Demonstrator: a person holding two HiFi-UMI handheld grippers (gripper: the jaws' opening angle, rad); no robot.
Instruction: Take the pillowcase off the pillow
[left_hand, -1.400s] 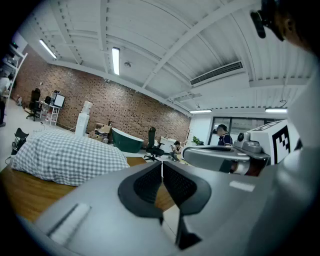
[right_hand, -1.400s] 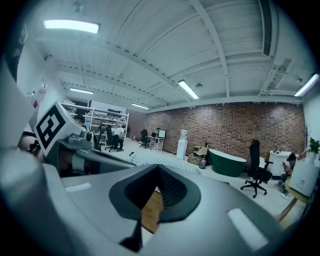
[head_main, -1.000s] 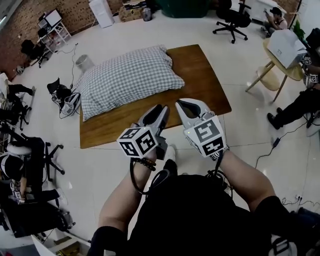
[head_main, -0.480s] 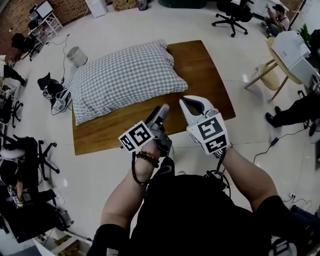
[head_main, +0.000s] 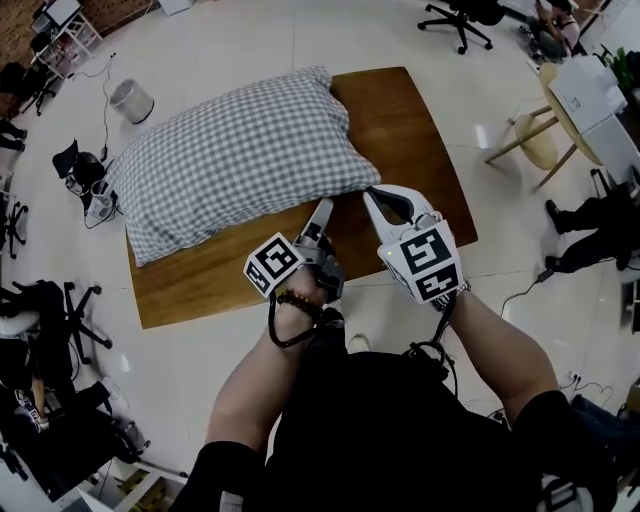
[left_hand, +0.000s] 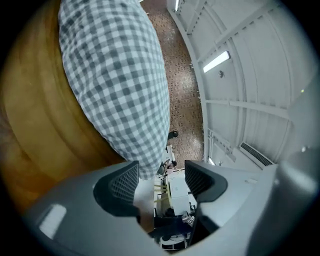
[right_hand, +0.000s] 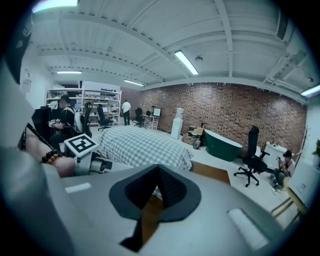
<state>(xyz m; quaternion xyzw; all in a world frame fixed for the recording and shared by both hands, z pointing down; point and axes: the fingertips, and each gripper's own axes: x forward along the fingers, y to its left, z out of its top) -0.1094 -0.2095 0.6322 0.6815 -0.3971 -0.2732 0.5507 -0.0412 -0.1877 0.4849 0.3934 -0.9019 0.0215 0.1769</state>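
Checked pillowcase (head_main: 235, 150) is on the pillow, which lies diagonally across the left and far part of the wooden table (head_main: 410, 140). Left gripper (head_main: 318, 222) is rolled on its side at the pillow's near edge. Its jaws have just been opening and now stand apart with nothing between the pads; the near right corner of the pillow hangs just ahead of the tips. Right gripper (head_main: 375, 195) has jaws clenched together, empty, tip just beside that same corner over bare wood. Can't tell if it touches the fabric.
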